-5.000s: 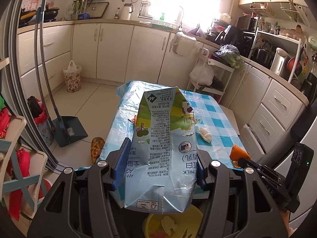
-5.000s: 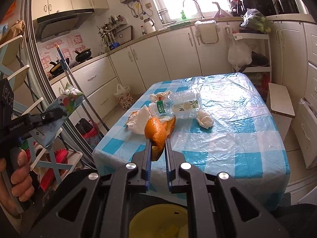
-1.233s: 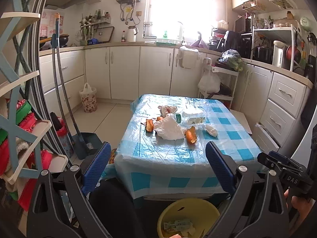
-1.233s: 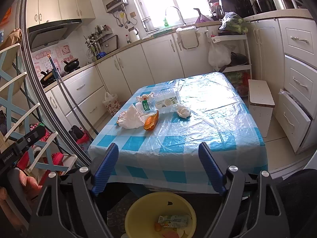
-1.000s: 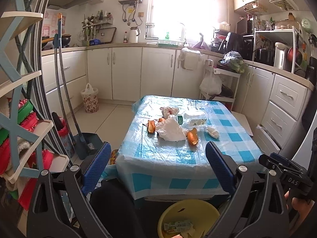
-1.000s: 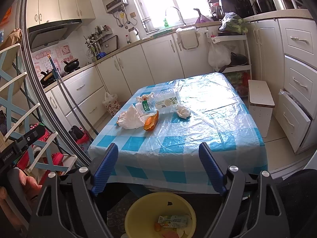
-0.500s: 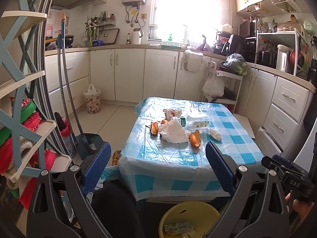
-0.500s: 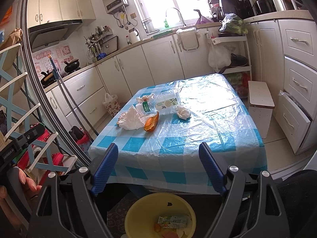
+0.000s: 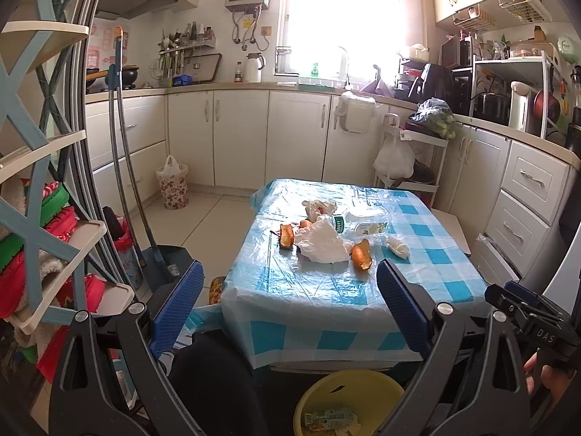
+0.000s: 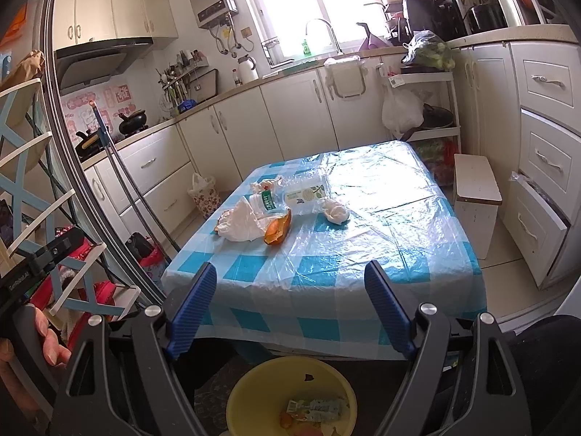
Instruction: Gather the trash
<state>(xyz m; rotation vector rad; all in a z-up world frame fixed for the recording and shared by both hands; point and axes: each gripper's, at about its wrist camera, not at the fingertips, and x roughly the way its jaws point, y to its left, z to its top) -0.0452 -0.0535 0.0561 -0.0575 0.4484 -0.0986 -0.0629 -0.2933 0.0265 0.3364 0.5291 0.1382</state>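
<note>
Trash lies on the table with the blue checked cloth (image 9: 326,298) (image 10: 326,272): a crumpled white plastic bag (image 9: 321,243) (image 10: 241,225), two orange peels (image 9: 362,256) (image 9: 286,236) (image 10: 277,231), a clear plastic bottle (image 9: 363,221) (image 10: 294,194) and a white tissue wad (image 9: 397,246) (image 10: 336,212). A yellow bin (image 9: 348,396) (image 10: 290,396) stands on the floor under the table's near edge, with a milk carton (image 10: 316,407) and scraps inside. My left gripper (image 9: 288,309) and my right gripper (image 10: 290,298) both stand open and hold nothing, back from the table above the bin.
Cream cabinets and a counter run along the far wall. A broom and dustpan (image 9: 159,261) lean at the left beside a shelf rack (image 9: 43,218). A flowered waste basket (image 9: 172,187) stands on the floor, a white stool (image 10: 475,189) right of the table, a dark knee (image 9: 218,381) below.
Five seconds ago the left gripper held the milk carton and the right an orange peel; both now are open, and the carton lies in the bin. The last second shows only a slight left view drift.
</note>
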